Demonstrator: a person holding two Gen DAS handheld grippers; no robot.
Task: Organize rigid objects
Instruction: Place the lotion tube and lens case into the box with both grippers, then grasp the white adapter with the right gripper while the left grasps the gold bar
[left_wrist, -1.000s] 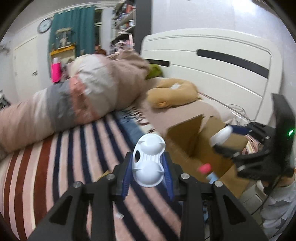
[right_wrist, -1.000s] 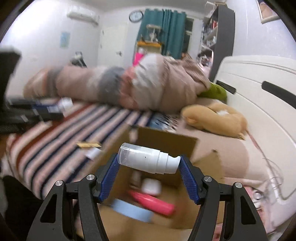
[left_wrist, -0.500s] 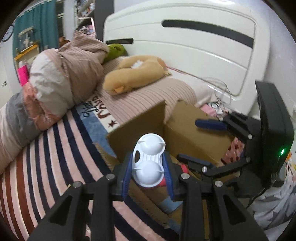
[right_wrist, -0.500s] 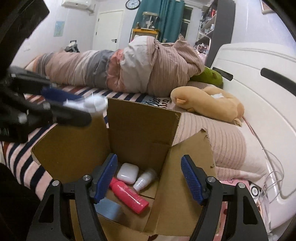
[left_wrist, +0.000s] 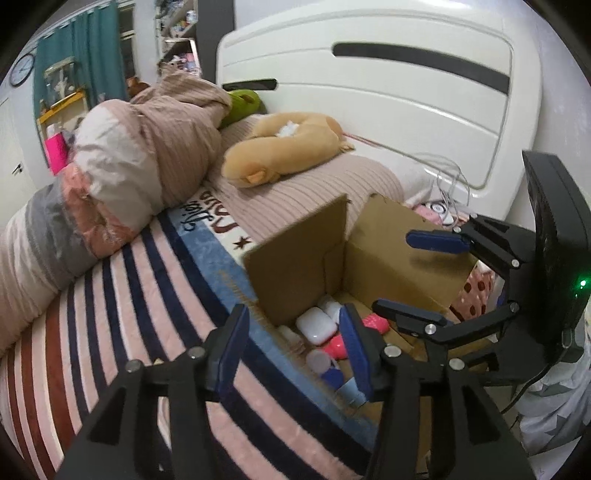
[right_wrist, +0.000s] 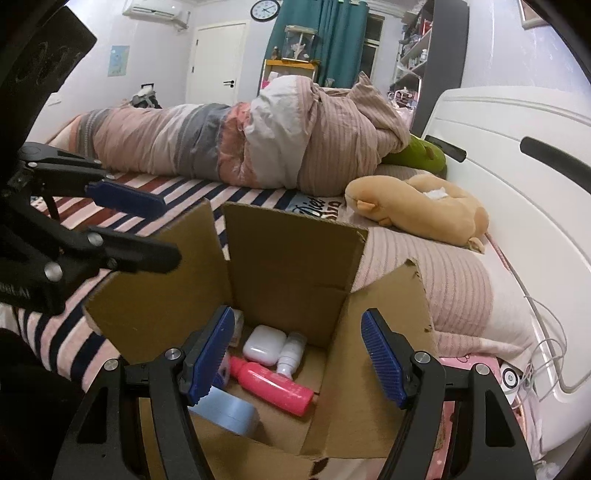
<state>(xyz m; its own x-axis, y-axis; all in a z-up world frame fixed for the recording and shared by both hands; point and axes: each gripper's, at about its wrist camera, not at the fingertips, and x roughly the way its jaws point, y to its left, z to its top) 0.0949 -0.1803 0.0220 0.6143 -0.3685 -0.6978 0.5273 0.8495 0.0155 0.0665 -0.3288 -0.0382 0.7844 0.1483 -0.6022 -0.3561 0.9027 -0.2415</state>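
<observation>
Now both claws hang over the open cardboard box (right_wrist: 288, 258) on the bed (left_wrist: 110, 295), tilted down toward its inside. Left claw (left_wrist: 295, 354) is spread wide and holds nothing; right claw (right_wrist: 299, 354) likewise gapes, unloaded. Below and ahead of the right claw lie a white case (right_wrist: 264, 345), a white bottle (right_wrist: 291, 354), a pink bottle (right_wrist: 271, 382) and a blue roll (right_wrist: 229, 410).

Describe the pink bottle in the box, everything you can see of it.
The pink bottle is glossy, plastic-looking, lying on its side on the floor of the cardboard box, one end toward the blue tape roll. Its upper side meets the white case and the small white bottle. Neither gripper touches it.
</observation>
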